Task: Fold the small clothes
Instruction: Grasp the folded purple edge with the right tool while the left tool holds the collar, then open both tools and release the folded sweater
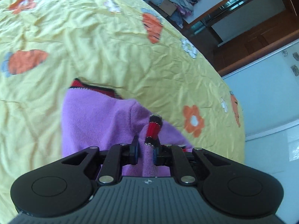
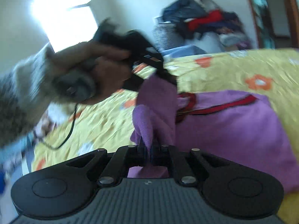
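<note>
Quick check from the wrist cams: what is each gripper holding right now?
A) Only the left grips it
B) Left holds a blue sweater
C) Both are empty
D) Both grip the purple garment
D: the left gripper and right gripper each pinch a fold of the purple garment.

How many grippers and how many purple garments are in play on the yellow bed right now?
Grippers: 2, the left gripper and the right gripper, each shut on cloth
Purple sweater: 1
Yellow bedspread: 1
Total: 4
</note>
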### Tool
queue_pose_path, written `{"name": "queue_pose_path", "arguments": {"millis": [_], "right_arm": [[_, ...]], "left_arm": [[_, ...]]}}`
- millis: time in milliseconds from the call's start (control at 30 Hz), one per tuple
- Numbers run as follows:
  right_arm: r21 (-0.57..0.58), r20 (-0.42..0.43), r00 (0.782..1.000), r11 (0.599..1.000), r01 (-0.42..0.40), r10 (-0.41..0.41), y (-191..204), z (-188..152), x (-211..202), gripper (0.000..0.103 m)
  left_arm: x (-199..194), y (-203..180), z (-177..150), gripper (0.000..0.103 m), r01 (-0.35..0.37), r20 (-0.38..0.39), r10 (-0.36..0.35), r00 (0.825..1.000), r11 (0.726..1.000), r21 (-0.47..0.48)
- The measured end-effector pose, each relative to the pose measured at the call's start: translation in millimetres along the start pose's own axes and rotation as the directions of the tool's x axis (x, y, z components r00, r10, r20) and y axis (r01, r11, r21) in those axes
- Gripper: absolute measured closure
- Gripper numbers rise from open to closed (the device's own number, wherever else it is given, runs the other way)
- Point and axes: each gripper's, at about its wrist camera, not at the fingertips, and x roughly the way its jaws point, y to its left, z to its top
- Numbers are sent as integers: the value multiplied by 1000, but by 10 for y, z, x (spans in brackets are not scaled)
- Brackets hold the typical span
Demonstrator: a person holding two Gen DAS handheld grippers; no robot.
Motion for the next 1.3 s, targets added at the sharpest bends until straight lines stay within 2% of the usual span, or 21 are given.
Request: {"name": "queue_pose_path", "arguments": {"millis": [200, 433, 600, 767, 833, 900, 933, 967, 1000, 1067, 1100, 1133, 1167, 1233, 1300], "right_arm": [[171, 9, 998, 983, 63, -65, -666, -41, -278, 99], [348, -4, 997, 935, 68, -72, -1204, -307, -443, 99], [361, 32, 993, 928, 91, -110, -1335, -394, -541, 99], [381, 18, 992, 919, 105, -121, -1451, -510, -584, 99], [377, 16, 993, 920, 105, -120, -1468, -526, -591, 99], [340, 15, 988, 930, 138, -152, -1416, -504, -618, 90], [343, 7, 986, 926, 155, -167, -1416, -496, -629, 81], [332, 9, 984, 928, 167, -180, -1405, -491, -649, 57], [309, 27, 981, 935, 172, -190, -1391, -490, -674, 47], [253, 36, 967, 938, 236, -253, -1346, -474, -723, 42], [215, 37, 958, 938, 270, -284, -1319, -456, -758, 40], [182, 49, 953, 941, 287, -300, -1301, -435, -799, 40], [145, 63, 954, 948, 282, -293, -1277, -406, -841, 40], [8, 100, 959, 964, 265, -264, -1146, -337, -905, 40], [-173, 102, 974, 960, 219, -204, -968, -279, -840, 40]], "left_arm": [[507, -502, -209, 89, -19, -58, 23, 998, 998, 62], [1057, -898, -517, 89, -77, -101, 92, 991, 986, 147], [1242, -1051, -583, 89, -118, -91, 137, 986, 974, 192], [1314, -1187, -633, 89, -134, -66, 153, 986, 963, 234], [1358, -1298, -670, 88, -156, -57, 178, 982, 950, 272], [1413, -1375, -691, 86, -137, -68, 159, 985, 956, 259], [1441, -1424, -697, 86, -104, -85, 129, 988, 962, 253], [1474, -1480, -694, 86, -73, -112, 103, 988, 968, 242], [1489, -1529, -687, 86, -47, -137, 78, 987, 974, 221], [1428, -1635, -685, 86, 5, -156, 26, 987, 981, 194], [1348, -1695, -677, 78, 26, -153, 7, 988, 976, 214], [1243, -1746, -677, 61, 34, -143, 2, 990, 969, 246], [1108, -1771, -682, 52, 33, -120, 1, 993, 959, 281], [769, -1723, -702, 21, 27, -49, -10, 999, 934, 357], [439, -1565, -772, 7, -13, 32, 0, 999, 911, 411]]}}
